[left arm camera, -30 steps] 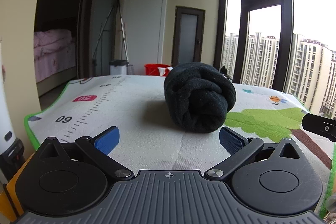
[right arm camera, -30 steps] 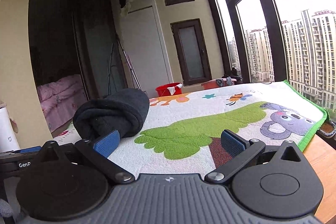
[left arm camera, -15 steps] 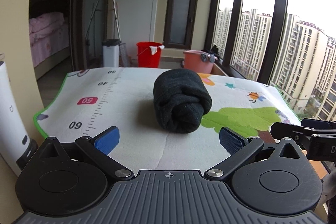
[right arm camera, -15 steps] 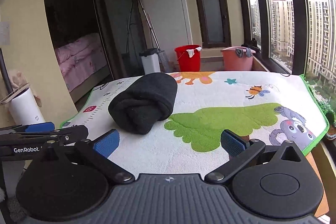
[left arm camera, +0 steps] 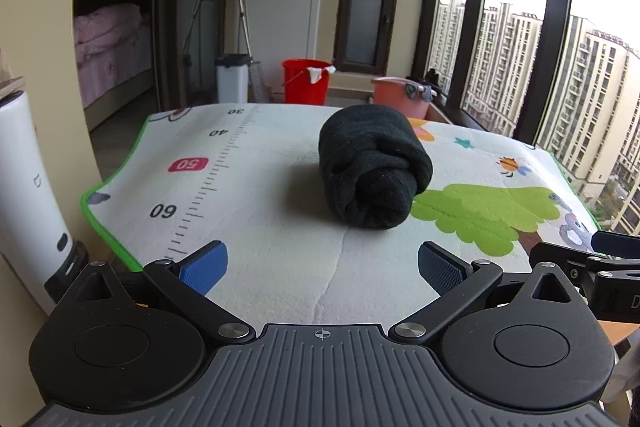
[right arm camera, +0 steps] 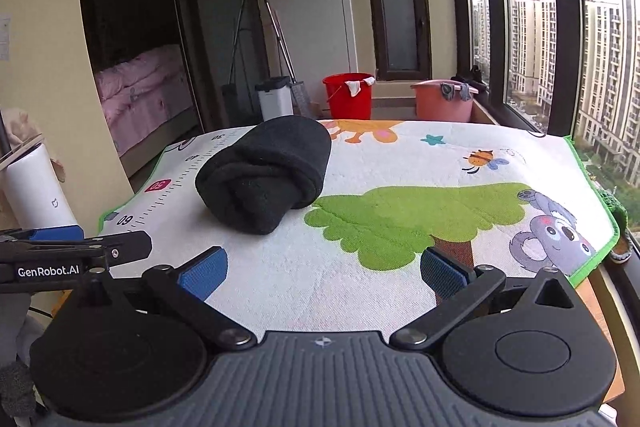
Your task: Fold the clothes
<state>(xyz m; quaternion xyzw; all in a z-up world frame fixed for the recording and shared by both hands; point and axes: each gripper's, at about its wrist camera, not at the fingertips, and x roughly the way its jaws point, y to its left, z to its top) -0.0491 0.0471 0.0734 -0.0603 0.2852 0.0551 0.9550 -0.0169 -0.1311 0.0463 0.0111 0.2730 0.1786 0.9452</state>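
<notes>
A black garment rolled into a thick bundle (left arm camera: 374,169) lies on the printed play mat (left arm camera: 256,195) that covers the table; it also shows in the right wrist view (right arm camera: 266,173). My left gripper (left arm camera: 322,267) is open and empty, over the mat's near edge, well short of the bundle. My right gripper (right arm camera: 322,269) is open and empty, near the front edge, to the right of the bundle. Each gripper shows at the edge of the other's view.
A white cylinder appliance (left arm camera: 28,187) stands left of the table. Beyond the far edge are a red bucket (left arm camera: 306,81), a pink basin (left arm camera: 400,97) and a white bin (left arm camera: 232,79). Windows (right arm camera: 560,67) run along the right. A pink bed (right arm camera: 140,87) lies in the room at left.
Both grippers have pulled back and risen away from the bundle, which now looks smaller and farther off. Both stay open. The bundle has not moved.
</notes>
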